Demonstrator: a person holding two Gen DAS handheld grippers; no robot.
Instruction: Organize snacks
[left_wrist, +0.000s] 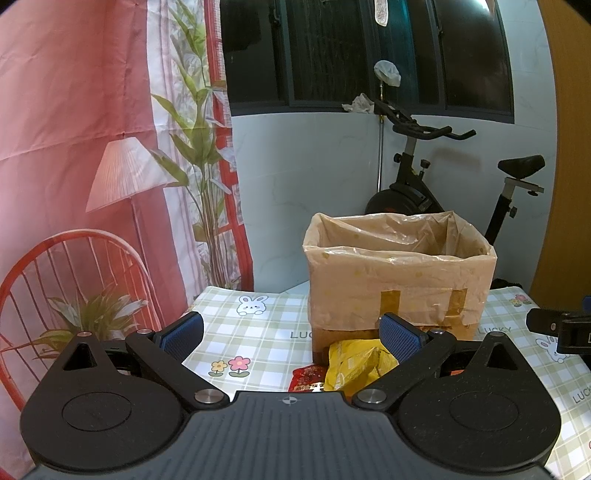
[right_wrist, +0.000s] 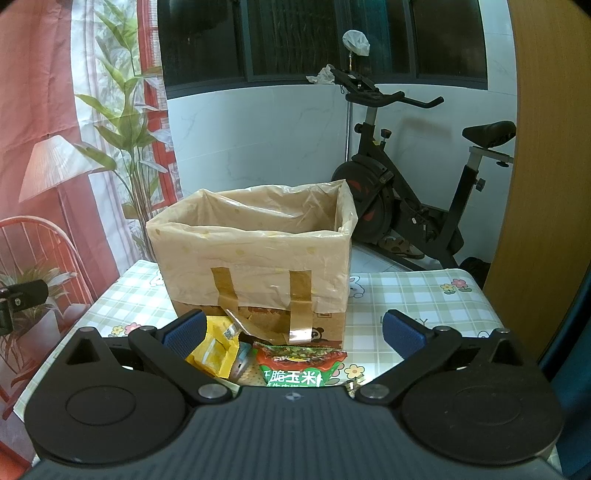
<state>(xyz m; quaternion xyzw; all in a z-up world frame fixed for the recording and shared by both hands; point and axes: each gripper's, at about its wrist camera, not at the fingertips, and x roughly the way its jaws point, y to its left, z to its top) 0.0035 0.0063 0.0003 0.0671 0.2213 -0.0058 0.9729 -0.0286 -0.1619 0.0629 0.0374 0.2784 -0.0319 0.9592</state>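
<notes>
A cardboard box lined with a tan plastic bag stands on the checked tablecloth; it also shows in the right wrist view. In front of it lie snack packets: a yellow packet and a red packet in the left wrist view. The right wrist view shows the yellow packet and a green and red corn snack packet. My left gripper is open and empty, above the table left of the packets. My right gripper is open and empty, above the packets.
The table has a green checked cloth with rabbit and flower prints. An exercise bike stands behind the table at the right. A printed red curtain hangs at the left. A wooden panel stands at the right.
</notes>
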